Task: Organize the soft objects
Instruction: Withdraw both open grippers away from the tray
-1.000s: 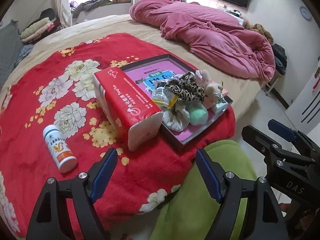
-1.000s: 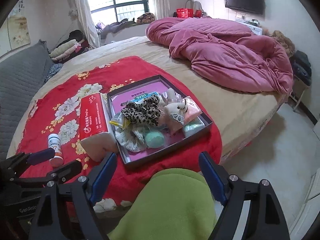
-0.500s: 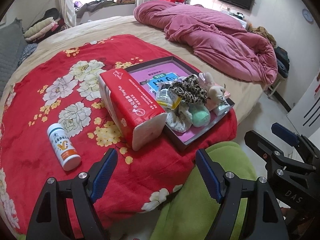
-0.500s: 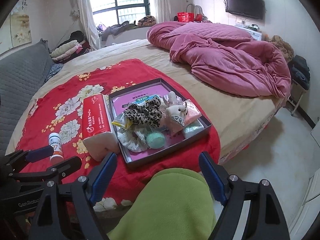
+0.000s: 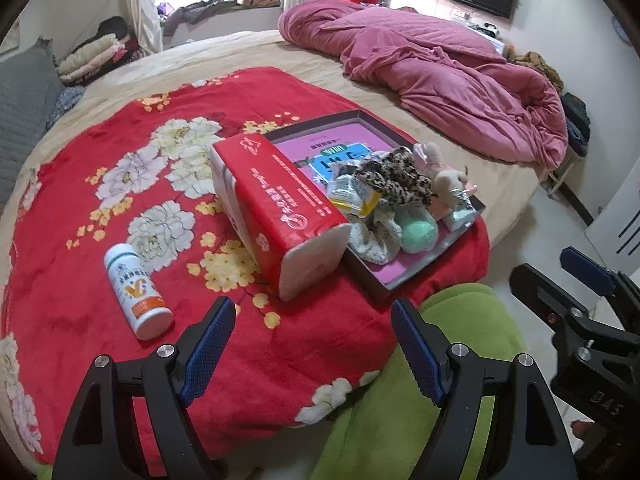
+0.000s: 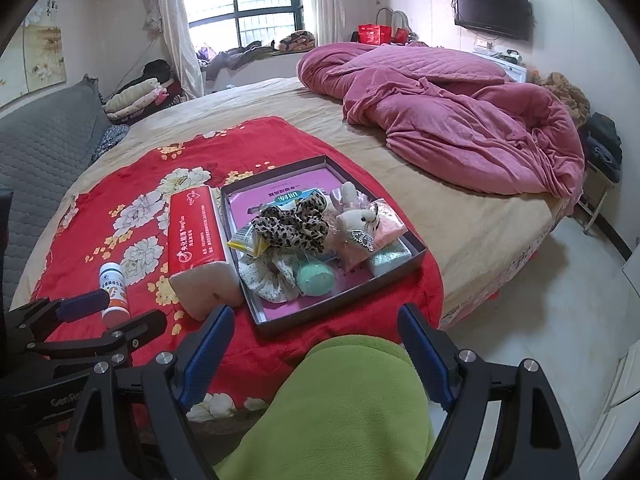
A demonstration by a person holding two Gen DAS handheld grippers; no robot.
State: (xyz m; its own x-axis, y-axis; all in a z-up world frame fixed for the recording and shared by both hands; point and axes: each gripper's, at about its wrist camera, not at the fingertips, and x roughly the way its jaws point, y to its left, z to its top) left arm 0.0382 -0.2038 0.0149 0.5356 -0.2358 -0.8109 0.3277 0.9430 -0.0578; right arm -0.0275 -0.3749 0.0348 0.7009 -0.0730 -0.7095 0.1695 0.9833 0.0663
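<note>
Both the left gripper (image 5: 310, 344) and right gripper (image 6: 316, 350) hang wide open and empty short of the tray (image 6: 416, 254) heaped with soft things – a reach for the scrunchie (image 6: 294, 226) could snag the plush (image 6: 358, 226) touching it.

We see open red blanket (image 5: 120, 208) ahead of both grippers, free to cross. A tissue pack (image 5: 276, 208) lies against the tray's (image 6: 340, 308) left wall, blocking that side. A bottle (image 5: 136, 292) lies further left. A green knee (image 6: 344, 408) fills the near edge.
</note>
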